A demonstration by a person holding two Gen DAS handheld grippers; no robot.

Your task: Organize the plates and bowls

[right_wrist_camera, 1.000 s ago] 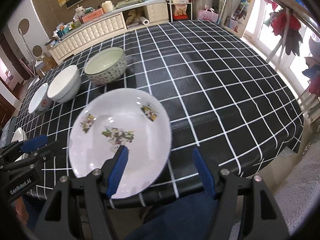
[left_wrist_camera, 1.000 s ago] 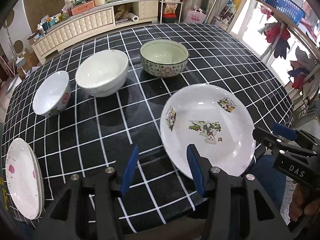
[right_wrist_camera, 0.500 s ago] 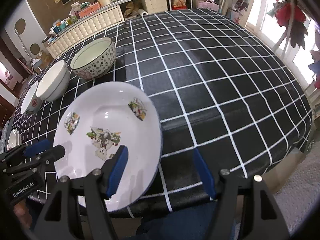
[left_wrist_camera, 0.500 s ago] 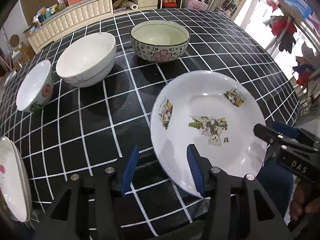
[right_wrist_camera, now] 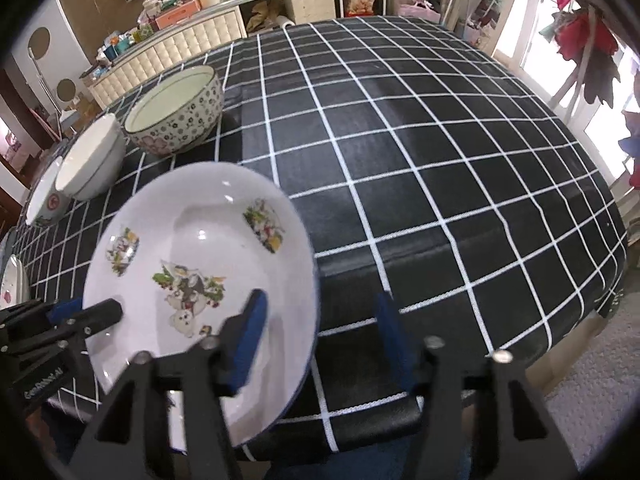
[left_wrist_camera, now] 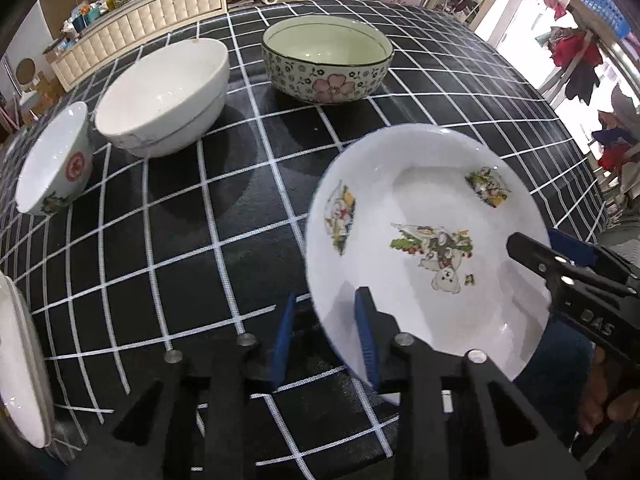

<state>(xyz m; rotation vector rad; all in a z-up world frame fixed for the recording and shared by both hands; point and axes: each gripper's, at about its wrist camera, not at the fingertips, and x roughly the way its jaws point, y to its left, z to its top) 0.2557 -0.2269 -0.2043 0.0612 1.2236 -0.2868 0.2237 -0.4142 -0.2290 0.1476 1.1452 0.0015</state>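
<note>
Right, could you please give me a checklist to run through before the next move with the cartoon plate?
1. Cartoon plate rim between the left gripper pads: ok; its jaws have just been closing, not yet pressing.
2. Rim between the right gripper pads: ok; its jaws have also just been closing, and a gap remains.
3. Firm grip on both sides: not ok.
4. Plate empty: ok.
5. Flowered bowl and white bowl clear of the plate: ok.
6. Plate lying flat on the table: cannot tell.
</note>
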